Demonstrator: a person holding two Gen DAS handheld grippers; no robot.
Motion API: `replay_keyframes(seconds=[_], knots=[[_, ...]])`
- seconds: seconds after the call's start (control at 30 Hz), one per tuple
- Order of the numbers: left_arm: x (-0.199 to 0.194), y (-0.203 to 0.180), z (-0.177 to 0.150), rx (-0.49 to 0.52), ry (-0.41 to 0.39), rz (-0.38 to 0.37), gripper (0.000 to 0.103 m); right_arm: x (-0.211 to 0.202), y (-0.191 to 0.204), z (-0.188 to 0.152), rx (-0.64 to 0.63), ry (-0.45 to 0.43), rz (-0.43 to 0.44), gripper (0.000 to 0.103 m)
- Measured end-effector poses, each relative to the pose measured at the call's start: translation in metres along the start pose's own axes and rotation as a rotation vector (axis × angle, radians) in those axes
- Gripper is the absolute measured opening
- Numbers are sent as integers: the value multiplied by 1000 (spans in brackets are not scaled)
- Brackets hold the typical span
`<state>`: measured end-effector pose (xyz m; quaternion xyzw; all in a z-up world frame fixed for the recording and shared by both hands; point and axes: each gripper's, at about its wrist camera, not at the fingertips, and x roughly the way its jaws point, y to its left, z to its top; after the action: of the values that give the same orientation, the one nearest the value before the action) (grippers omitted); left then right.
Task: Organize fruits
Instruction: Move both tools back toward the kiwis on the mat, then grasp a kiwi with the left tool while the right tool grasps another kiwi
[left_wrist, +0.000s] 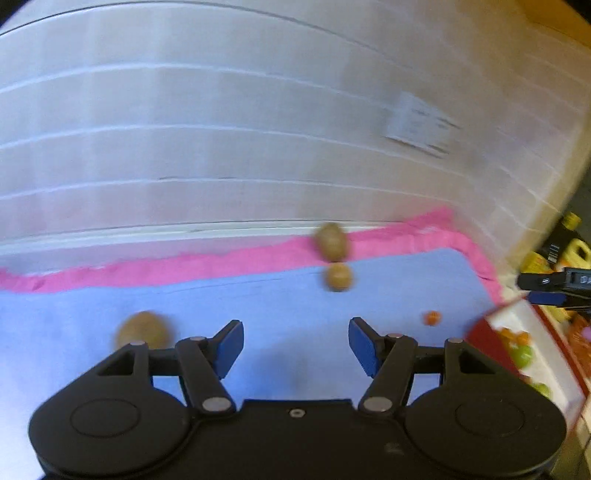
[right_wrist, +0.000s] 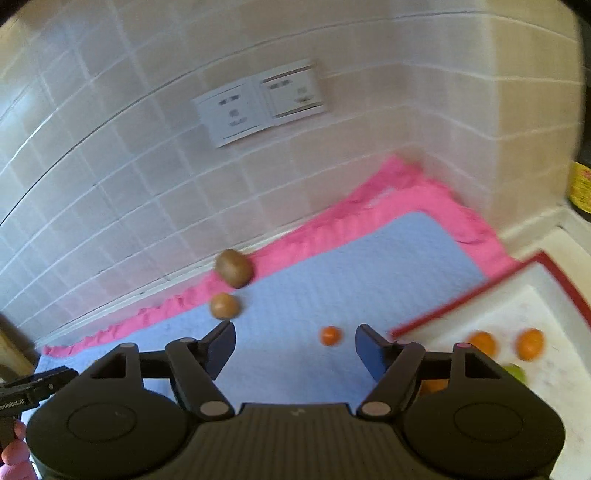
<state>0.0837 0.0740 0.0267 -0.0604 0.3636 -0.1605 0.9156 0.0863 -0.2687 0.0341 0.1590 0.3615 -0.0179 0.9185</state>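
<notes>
Left tongs (left_wrist: 296, 347) alone show third kiwi (left_wrist: 142, 331).

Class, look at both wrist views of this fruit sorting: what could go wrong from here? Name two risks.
1. The brown fruit at the mat's pink edge is round and could roll if nudged.
2. The small orange fruit lies ahead of the open right claw; such a tiny target might slip between the pads.

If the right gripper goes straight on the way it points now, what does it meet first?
Probably the small orange fruit on the blue mat, which lies just ahead of the right gripper, between its open, empty jaws. Depth is unclear, so it may touch the mat first.
</notes>
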Motion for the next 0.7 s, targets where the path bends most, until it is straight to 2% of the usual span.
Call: replay_keyframes(seconds=[0.17, 0.47, 0.6, 0.7], knots=[[1, 41, -8, -45, -3, 128, 77, 47, 32, 7, -49, 45, 42, 75], [40, 71, -7, -46, 47, 287, 80, 142, 66, 7, -91, 134, 69, 75], [64, 80, -11, -39, 95, 321, 80, 173, 70, 4, -94, 138, 81, 75], [79, 88, -14, -58, 115, 309, 80, 192, 73, 2, -100, 126, 90, 75]])
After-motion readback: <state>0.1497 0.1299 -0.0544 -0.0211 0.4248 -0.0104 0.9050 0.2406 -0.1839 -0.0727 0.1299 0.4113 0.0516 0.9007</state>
